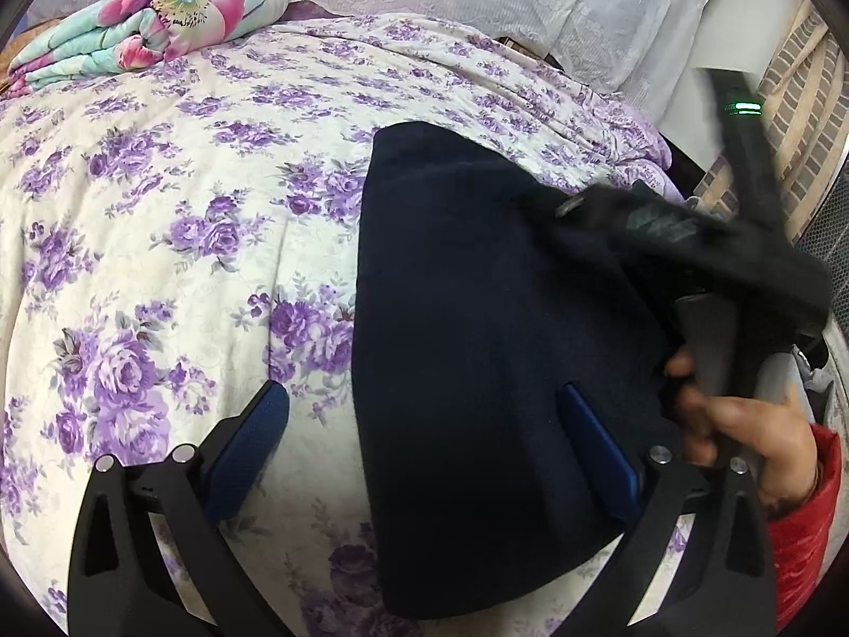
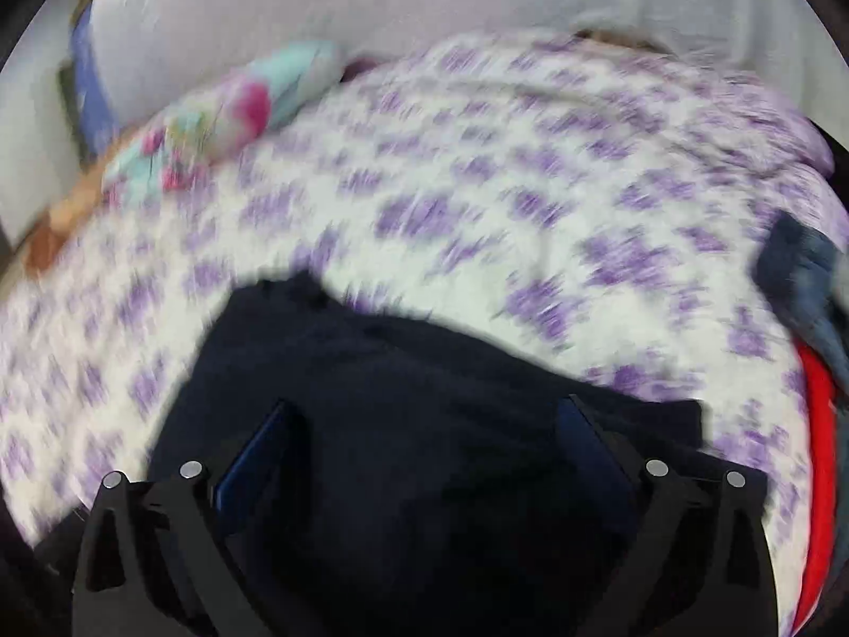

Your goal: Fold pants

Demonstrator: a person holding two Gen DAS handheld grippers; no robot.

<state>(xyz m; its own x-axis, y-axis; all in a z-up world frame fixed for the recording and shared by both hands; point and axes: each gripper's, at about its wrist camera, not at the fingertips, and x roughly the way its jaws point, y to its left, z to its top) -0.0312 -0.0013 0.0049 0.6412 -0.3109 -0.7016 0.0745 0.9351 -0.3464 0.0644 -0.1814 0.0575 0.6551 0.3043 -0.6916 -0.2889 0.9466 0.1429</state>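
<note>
Floral-sheeted bed [image 1: 159,223]: folded navy pants [image 1: 477,318], rolled quilt [image 1: 148,26].

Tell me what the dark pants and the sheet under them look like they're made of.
Pants: navy, matte, apparently a thick soft knit or fleece; the surface looks faintly fuzzy and the folded edges rounded. Sheet: thin woven fabric, probably cotton, cream with printed purple roses; fine creases show near the far edge.

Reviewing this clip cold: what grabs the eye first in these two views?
The dark navy pants dominate, lying folded on the purple-flowered bedspread, right of centre in the left wrist view. A bright teal-and-pink floral quilt sits folded at the bed's far left corner. The right wrist view is smeared by motion blur, its open right tool over the pants.
</note>
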